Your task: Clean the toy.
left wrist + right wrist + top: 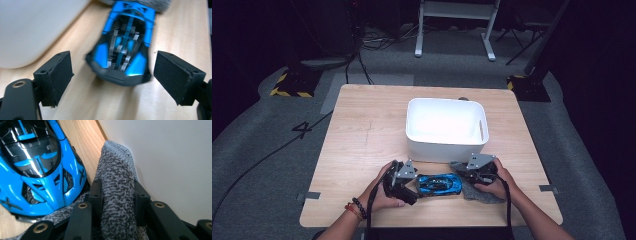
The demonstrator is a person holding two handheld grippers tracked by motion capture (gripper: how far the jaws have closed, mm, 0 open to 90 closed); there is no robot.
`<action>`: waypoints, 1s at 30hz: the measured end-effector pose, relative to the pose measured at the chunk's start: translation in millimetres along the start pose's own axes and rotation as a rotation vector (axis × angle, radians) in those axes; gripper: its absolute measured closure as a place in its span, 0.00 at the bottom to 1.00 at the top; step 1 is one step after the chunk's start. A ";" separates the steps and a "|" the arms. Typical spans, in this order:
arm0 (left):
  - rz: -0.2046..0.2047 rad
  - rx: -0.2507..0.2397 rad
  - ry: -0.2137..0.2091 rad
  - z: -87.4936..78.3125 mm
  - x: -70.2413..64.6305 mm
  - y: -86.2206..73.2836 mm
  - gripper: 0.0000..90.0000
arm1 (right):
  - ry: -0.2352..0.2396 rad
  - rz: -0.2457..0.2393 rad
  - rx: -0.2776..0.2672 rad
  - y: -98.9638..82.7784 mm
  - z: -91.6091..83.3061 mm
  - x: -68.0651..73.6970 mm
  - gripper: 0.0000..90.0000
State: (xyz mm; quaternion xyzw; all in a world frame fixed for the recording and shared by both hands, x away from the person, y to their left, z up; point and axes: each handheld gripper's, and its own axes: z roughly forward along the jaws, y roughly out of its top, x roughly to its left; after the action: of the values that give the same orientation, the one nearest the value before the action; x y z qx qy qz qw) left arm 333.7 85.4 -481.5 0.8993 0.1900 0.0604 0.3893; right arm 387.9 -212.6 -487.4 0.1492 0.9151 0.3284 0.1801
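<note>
Beside the white bin, my left gripper stands spread around the blue toy car (not touching); my right gripper pinches the grey cloth.

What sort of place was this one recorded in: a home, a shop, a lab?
Most likely a lab or recording studio: a lone wooden table on grey carpet, hazard-striped stand bases, loose cables on the floor, dark surroundings.
</note>
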 end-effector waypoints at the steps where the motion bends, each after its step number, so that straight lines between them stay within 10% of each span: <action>1: 0.024 0.027 0.024 3.9 -3.3 0.0 0.17 | -0.004 0.004 -0.003 0.6 0.7 0.3 0.76; 8: 0.016 0.081 0.055 20.6 -0.4 -2.5 0.17 | 0.032 0.024 -0.006 5.5 6.2 0.8 0.82; 16: 0.043 0.086 0.088 15.6 7.2 -6.0 0.18 | 0.198 0.040 -0.027 4.1 5.1 -3.3 0.87; 24: -0.067 0.077 0.093 2.7 29.3 -18.3 0.17 | 0.355 0.007 -0.034 3.0 1.2 5.1 0.87; 27: -0.118 0.072 0.065 -1.7 39.2 -23.4 0.16 | 0.357 -0.025 -0.022 6.3 0.7 11.1 0.87; 30: -0.132 0.083 0.122 -6.2 43.6 -27.3 0.02 | 0.332 -0.025 -0.023 6.7 0.4 11.8 0.86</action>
State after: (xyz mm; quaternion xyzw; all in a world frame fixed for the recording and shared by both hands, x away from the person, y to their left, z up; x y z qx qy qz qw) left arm 364.2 123.6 -498.7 0.8948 0.2746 0.0813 0.3426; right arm 378.6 -202.8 -486.0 0.0793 0.9302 0.3568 0.0322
